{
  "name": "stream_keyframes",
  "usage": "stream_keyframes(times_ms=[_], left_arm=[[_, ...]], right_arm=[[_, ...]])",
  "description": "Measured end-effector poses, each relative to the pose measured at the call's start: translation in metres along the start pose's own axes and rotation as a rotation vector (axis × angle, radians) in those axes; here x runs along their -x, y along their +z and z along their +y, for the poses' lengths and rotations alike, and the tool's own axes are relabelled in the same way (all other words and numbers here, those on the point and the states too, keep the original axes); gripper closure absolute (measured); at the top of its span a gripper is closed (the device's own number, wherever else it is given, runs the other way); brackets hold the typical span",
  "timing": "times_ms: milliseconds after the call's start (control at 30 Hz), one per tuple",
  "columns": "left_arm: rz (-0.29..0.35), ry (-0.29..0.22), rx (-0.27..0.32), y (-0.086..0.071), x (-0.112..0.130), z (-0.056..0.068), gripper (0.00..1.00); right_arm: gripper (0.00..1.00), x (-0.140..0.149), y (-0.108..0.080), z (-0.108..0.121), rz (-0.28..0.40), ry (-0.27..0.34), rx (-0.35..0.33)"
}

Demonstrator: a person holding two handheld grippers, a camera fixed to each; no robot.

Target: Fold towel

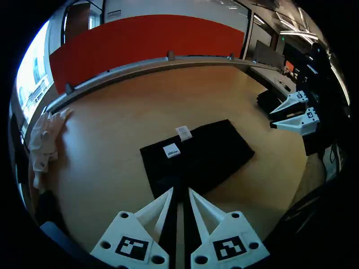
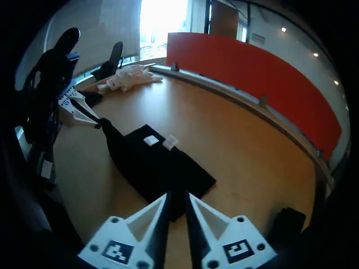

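A black towel (image 1: 211,148) (image 2: 157,166) lies mostly flat on the wooden table (image 1: 116,130), with two white labels (image 1: 183,132) (image 2: 151,140) near one edge. My left gripper (image 1: 180,190) is shut on the towel's near corner. In the right gripper view the left gripper (image 2: 96,124) holds that corner raised off the table. My right gripper (image 2: 178,195) has its fingers close together above the opposite corner. In the left gripper view the right gripper (image 1: 271,122) hangs apart from the towel with no cloth in it.
A pile of white cloth (image 1: 45,139) (image 2: 132,76) sits at one end of the table. A small black cloth (image 1: 268,101) (image 2: 287,219) lies near the right gripper. A red partition (image 1: 148,40) (image 2: 251,67) runs behind the table's curved far edge. An office chair (image 2: 114,56) stands beyond.
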State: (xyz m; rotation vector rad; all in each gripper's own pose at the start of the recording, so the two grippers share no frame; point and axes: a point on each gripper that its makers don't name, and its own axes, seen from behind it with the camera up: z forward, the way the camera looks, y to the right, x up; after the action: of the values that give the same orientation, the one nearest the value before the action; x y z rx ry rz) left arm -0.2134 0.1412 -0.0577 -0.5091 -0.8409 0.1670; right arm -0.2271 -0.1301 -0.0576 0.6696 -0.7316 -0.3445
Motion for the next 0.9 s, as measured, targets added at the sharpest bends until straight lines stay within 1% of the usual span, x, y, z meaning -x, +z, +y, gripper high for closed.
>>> stream_keyframes(times_ms=[33, 67, 133, 267, 400, 900], left_arm=[[0.000, 0.001, 0.000, 0.000, 0.000, 0.000, 0.92], [0.001, 0.002, 0.000, 0.000, 0.000, 0.000, 0.92], [0.001, 0.004, 0.000, -0.001, 0.000, 0.001, 0.92], [0.003, 0.007, 0.001, -0.001, -0.001, 0.002, 0.92], [0.003, 0.006, 0.001, -0.001, 0.000, 0.002, 0.92], [0.003, 0.007, 0.003, 0.001, 0.001, 0.004, 0.92]], right_arm=[[0.52, 0.001, 0.001, 0.001, -0.001, 0.001, 0.004], [0.45, 0.002, 0.001, 0.002, -0.002, 0.001, 0.009], [0.42, 0.003, 0.002, 0.002, -0.002, 0.004, 0.012], [0.42, 0.004, 0.004, 0.001, -0.002, 0.009, 0.007], [0.39, 0.009, 0.006, 0.000, -0.012, 0.007, 0.004], [0.39, 0.045, 0.031, -0.009, -0.062, 0.033, -0.026]])
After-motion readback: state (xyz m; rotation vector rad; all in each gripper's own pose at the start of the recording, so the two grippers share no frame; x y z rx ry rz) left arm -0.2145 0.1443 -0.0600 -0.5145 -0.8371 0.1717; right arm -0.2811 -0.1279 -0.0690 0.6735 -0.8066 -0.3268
